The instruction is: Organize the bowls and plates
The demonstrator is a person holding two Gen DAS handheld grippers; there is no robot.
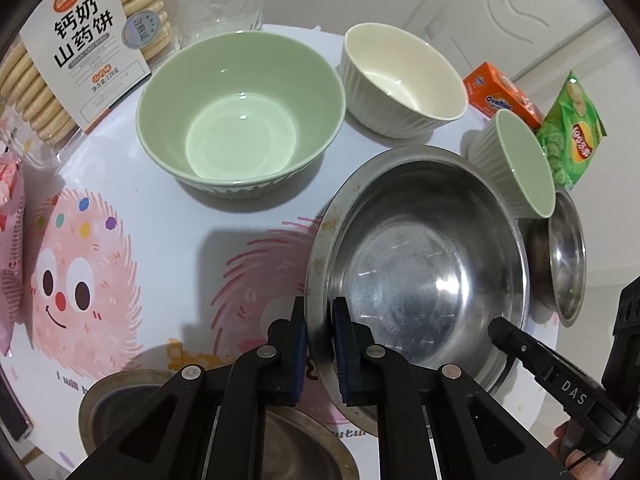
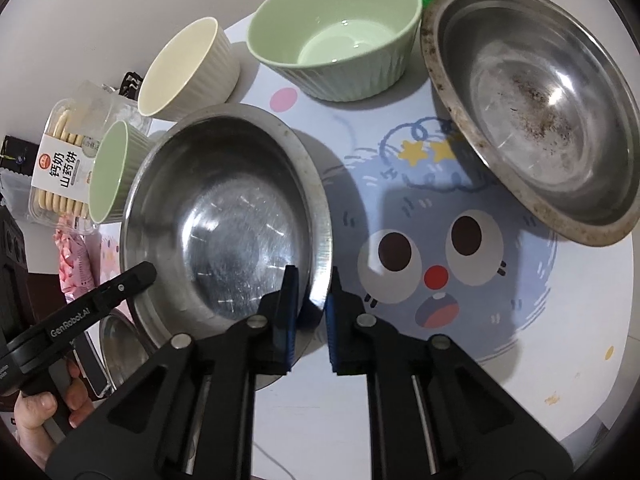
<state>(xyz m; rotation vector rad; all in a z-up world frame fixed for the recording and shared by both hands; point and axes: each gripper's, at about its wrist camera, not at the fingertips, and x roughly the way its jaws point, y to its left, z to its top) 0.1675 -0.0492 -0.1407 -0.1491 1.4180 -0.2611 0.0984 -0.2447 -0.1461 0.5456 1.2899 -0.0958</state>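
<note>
A large steel bowl (image 1: 420, 256) (image 2: 224, 208) is held at opposite rims by both grippers, lifted and tilted above the table. My left gripper (image 1: 319, 320) is shut on its near left rim. My right gripper (image 2: 313, 288) is shut on its right rim. A small green bowl (image 1: 516, 164) (image 2: 110, 172) appears to lean against the steel bowl's far side. A large green bowl (image 1: 240, 116) (image 2: 336, 36) and a white ribbed bowl (image 1: 404, 80) (image 2: 184, 68) stand on the table. A second steel bowl (image 2: 536, 128) lies at the right.
A biscuit box (image 1: 76, 52) (image 2: 60, 168) stands at the table's left edge. An orange carton (image 1: 500, 92) and a green crisp bag (image 1: 572, 128) lie at the far side. A small steel plate (image 1: 564, 264) and another steel dish (image 1: 132, 412) sit near the table edge. The table has a cartoon cover (image 2: 420, 272).
</note>
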